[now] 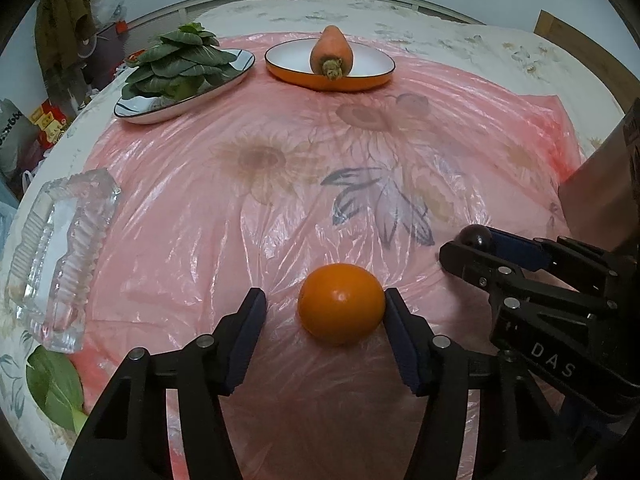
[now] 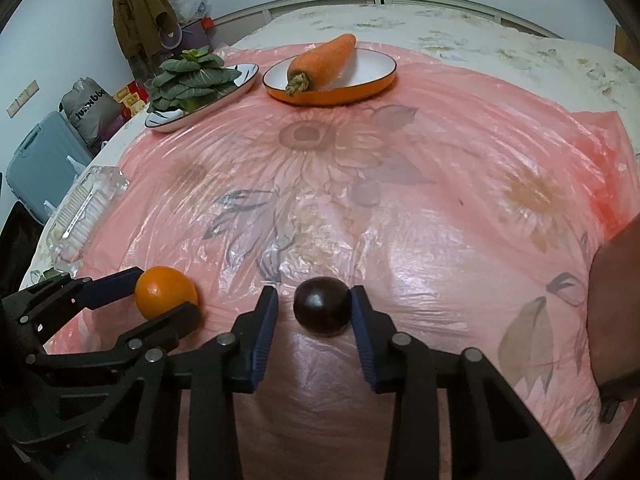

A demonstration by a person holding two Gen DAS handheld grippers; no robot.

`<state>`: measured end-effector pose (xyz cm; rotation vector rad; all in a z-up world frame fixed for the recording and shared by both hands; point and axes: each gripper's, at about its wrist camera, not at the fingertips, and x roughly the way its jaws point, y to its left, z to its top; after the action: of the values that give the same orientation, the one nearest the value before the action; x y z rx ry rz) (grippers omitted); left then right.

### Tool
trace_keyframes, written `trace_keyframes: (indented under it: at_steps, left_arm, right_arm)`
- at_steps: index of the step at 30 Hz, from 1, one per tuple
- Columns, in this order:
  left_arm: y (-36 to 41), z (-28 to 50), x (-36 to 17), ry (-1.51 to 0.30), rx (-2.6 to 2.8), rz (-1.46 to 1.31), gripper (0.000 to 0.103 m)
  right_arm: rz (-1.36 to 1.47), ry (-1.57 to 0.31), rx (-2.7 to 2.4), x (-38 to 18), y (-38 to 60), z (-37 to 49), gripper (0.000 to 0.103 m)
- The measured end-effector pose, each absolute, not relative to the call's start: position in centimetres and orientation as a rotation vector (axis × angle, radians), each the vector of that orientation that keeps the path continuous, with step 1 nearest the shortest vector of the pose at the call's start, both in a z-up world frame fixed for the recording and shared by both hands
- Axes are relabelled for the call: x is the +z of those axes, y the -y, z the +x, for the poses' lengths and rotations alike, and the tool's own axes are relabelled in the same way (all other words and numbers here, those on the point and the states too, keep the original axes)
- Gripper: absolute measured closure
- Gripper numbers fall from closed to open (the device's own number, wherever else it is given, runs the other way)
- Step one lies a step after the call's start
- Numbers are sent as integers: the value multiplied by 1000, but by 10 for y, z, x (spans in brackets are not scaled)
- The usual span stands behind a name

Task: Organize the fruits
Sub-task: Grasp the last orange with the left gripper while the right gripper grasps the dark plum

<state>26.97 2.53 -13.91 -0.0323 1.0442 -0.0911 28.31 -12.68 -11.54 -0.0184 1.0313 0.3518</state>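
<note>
An orange [image 1: 341, 303] lies on the pink plastic sheet between the fingers of my left gripper [image 1: 325, 307]. The right finger touches it and the left finger stands apart, so the gripper is open. The orange also shows in the right wrist view [image 2: 165, 291]. A dark round plum [image 2: 322, 305] lies between the fingers of my right gripper [image 2: 315, 306], which is open with a small gap on the left side. The plum shows in the left wrist view [image 1: 476, 236] too. A clear glass dish [image 1: 60, 256] stands at the left edge.
An orange plate [image 1: 332, 76] with a carrot [image 1: 331, 51] stands at the back. A white plate [image 1: 180, 96] with leafy greens [image 1: 180, 60] is to its left. A loose green leaf [image 1: 54, 388] lies near the glass dish. A person's arm [image 2: 616, 312] is at the right.
</note>
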Motion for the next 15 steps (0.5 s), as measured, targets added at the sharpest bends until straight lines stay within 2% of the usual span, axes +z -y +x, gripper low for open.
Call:
trace_keyframes:
  at_steps: [3,7,8,9,12,15]
  left_arm:
    - [-25,271,-140,-1049,-101,-34,50]
    - [-24,273,-140,-1046,-123,-32,59]
    - [-24,273,-140,-1045,-125,-33,60]
    - [-25,274,-139,-1046,-135,-43,65]
    - [-25,273,-138,-1047,-143,-45,67]
    - [-25,272,-137,-1042,-145,-43,67]
  right_arm:
    - [-6,-1042,349,-118,128,285,47]
    - [5,-1049,346,-119,129,287,50]
    - [11,-1051,346,-120,129,287,51]
    - [17,-1054,345,-120,130,288,57]
    - [30,-1061,342,-120,133,289,67]
    - [30,-1062,343,-119,134,290,68]
